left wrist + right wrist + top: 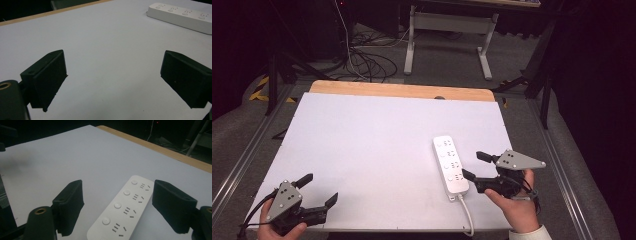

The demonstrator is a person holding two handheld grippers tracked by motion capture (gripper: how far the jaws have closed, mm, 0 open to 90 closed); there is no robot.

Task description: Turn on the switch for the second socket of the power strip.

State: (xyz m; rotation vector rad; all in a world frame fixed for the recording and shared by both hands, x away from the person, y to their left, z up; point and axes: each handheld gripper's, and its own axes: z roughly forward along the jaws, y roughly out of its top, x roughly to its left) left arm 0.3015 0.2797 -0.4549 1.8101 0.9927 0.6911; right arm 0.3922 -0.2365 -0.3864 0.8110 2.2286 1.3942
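The right gripper point(472, 166) is hovering just beside the white power strip point(450, 164) at the table's point(362, 135) right side, jaws spread wide and empty. The left gripper point(319, 189) is waiting near the front-left corner, equally unclenched. This looks like the approach; next it likely needs to straddle the strip and close.

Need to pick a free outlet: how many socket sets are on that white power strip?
4, in one row along the power strip: one by each round button, from the end nearest the right gripper to the far end. All look empty; the strip's cord end is out of this view.
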